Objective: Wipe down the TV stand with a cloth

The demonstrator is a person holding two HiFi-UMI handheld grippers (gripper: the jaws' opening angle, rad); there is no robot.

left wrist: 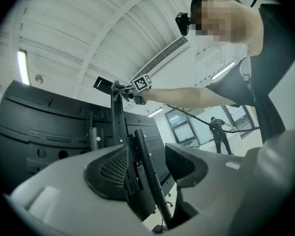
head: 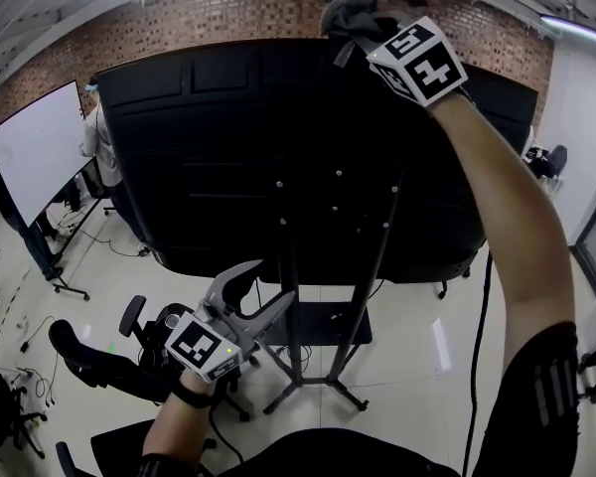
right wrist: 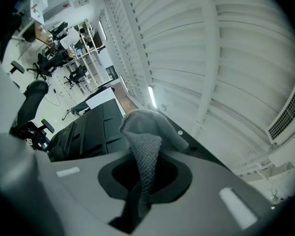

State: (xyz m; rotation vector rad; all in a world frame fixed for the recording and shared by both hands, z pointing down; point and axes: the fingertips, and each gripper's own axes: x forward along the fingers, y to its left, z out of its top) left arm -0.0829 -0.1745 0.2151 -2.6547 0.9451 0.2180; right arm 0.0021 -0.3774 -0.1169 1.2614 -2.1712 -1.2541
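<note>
The TV stand [head: 290,266] is a black frame with two upright poles and a low shelf, carrying a big black TV [head: 209,147] seen from behind. My right gripper [head: 350,16] is raised to the TV's top edge, shut on a grey cloth [head: 344,8]. In the right gripper view the cloth [right wrist: 146,141] bunches up out of the jaws of the right gripper [right wrist: 145,176], over the TV's top [right wrist: 88,127]. My left gripper [head: 270,291] is low beside the left pole, open. A thin black pole [left wrist: 150,176] runs between the jaws of the left gripper [left wrist: 146,168].
A black office chair [head: 89,356] stands at the lower left on the pale floor. A whiteboard on wheels [head: 40,147] and a person [head: 99,142] are at the far left. A black cable [head: 480,356] hangs at the right. A brick wall [head: 228,13] lies behind.
</note>
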